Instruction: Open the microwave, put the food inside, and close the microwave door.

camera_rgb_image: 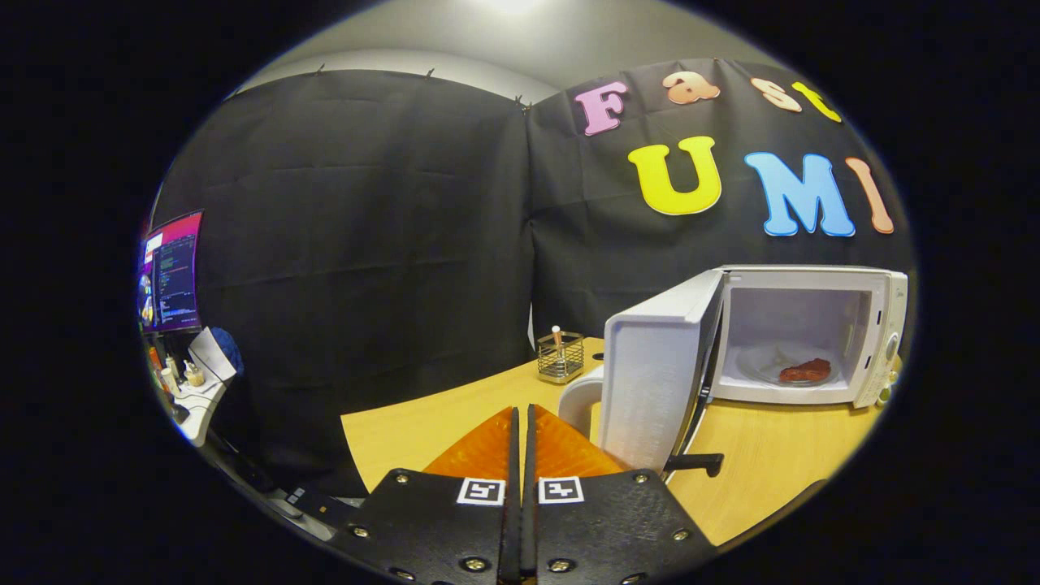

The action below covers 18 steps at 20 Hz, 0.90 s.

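While the microwave [812, 333] stands at the right of the frame on the worktop [780, 455], its door [660, 378] hangs wide open, swung out toward the middle of the picture with its outer face turned this way. Inside the lit cavity, the food [805, 371], a reddish-brown piece, lies on a pale plate [764, 363] on the cavity floor. A control panel with a knob [890, 348] runs down the oven's right side.

At the bottom centre, the tongs [521, 422] are clenched, their two fingers pressed together tip to tip with only a thin dark seam between them and nothing held. Their tips lie just left of the door's lower edge, apart from it. A white curved object [578, 402] shows between the tips and the door; what it is cannot be told.

Beyond the tips, in mid-frame, a wire holder [561, 357] with a stick in it stands on the worktop near the cloth wall. At the far left, a lit monitor [172, 272] stands over a cluttered white desk [199, 406].
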Each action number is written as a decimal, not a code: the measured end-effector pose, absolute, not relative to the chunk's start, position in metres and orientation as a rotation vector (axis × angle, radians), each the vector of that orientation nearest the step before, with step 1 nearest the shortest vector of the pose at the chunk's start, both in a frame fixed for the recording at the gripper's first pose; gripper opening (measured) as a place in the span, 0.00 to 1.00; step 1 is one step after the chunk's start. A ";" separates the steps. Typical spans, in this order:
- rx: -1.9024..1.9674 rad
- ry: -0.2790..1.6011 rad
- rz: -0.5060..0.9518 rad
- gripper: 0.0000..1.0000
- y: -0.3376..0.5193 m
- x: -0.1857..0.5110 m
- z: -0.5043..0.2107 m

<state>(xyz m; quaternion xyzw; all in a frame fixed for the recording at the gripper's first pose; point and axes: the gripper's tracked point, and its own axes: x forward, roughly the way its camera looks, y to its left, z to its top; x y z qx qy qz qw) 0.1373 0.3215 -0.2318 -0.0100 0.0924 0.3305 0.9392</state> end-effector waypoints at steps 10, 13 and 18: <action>-0.108 0.203 0.550 0.01 0.240 0.135 -0.240; -0.111 0.214 0.484 0.01 0.207 0.145 -0.244; -0.128 0.233 0.340 0.01 0.140 0.177 -0.248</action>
